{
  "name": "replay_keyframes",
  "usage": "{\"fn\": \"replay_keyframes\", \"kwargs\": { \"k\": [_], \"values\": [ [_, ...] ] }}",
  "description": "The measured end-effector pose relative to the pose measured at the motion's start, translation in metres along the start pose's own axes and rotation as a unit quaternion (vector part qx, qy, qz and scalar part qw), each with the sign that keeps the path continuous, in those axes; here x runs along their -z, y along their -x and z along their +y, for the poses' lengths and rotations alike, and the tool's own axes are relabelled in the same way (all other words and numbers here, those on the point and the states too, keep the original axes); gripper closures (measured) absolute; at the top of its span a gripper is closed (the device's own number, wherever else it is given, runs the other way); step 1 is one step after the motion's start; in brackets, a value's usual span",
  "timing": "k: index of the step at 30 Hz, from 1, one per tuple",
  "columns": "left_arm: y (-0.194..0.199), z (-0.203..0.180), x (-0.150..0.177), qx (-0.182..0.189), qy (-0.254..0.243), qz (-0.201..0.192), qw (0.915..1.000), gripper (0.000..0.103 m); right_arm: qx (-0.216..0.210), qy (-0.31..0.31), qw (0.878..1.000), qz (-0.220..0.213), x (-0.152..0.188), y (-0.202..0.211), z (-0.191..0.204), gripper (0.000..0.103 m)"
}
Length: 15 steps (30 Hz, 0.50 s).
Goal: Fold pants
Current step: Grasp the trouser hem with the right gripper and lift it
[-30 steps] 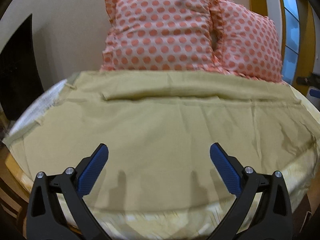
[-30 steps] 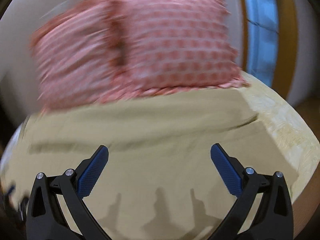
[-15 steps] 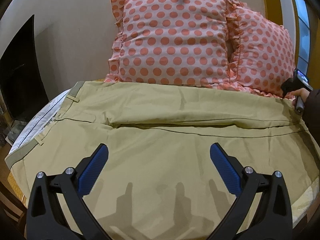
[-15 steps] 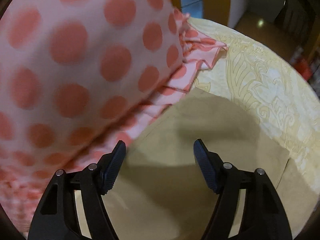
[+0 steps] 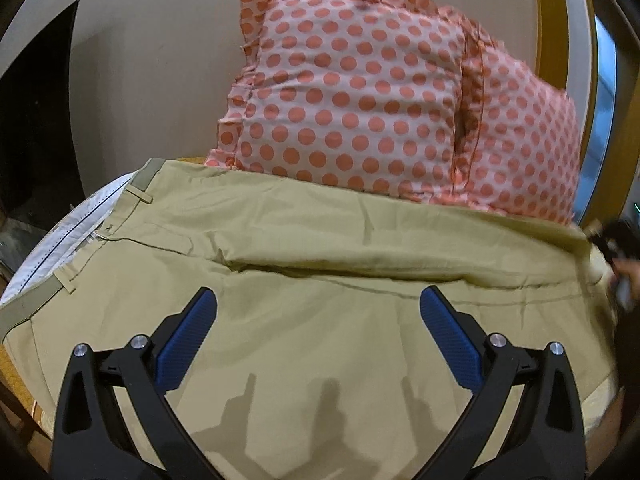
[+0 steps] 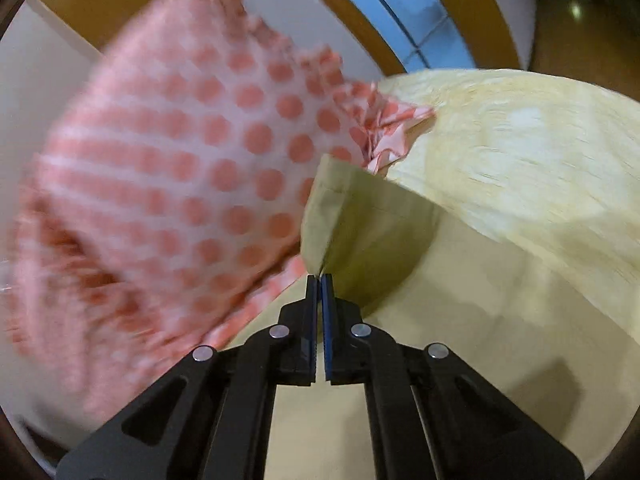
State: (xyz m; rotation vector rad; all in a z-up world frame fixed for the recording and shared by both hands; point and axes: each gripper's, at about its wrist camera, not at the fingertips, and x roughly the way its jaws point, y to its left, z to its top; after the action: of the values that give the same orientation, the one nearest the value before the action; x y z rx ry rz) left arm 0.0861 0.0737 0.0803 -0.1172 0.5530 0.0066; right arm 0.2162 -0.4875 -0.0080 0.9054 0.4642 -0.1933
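Khaki pants (image 5: 320,280) lie spread across the bed, waistband (image 5: 140,180) at the left, legs running right. My left gripper (image 5: 316,332) is open and empty, hovering above the middle of the pants. My right gripper (image 6: 319,280) is shut on the hem of a pants leg (image 6: 352,220) and lifts it off the bed beside the pillows. The right gripper also shows blurred at the right edge of the left wrist view (image 5: 616,244).
Two pink pillows with orange dots (image 5: 360,100) lean against the wall behind the pants. One shows blurred in the right wrist view (image 6: 180,180). A pale yellow patterned bedspread (image 6: 520,152) lies under the pants. A window (image 6: 400,12) is beyond the bed.
My right gripper closed on the pants leg hem and raised it. My left gripper moved forward and slightly left over the pants, still open.
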Motion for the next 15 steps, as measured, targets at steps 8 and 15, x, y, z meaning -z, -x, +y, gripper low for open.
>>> {"fn": "replay_keyframes", "kwargs": {
  "k": [8, 15],
  "values": [
    [0.010, 0.014, -0.022, -0.012, 0.006, -0.024, 0.9996, 0.002, -0.013, -0.068, 0.997, 0.016, 0.062, 0.116, -0.070, 0.100],
    [0.017, 0.007, -0.023, -0.005, 0.008, -0.021, 0.9997, 0.002, -0.051, -0.070, 0.993, 0.084, 0.066, 0.084, -0.040, 0.026]
  ]
}}
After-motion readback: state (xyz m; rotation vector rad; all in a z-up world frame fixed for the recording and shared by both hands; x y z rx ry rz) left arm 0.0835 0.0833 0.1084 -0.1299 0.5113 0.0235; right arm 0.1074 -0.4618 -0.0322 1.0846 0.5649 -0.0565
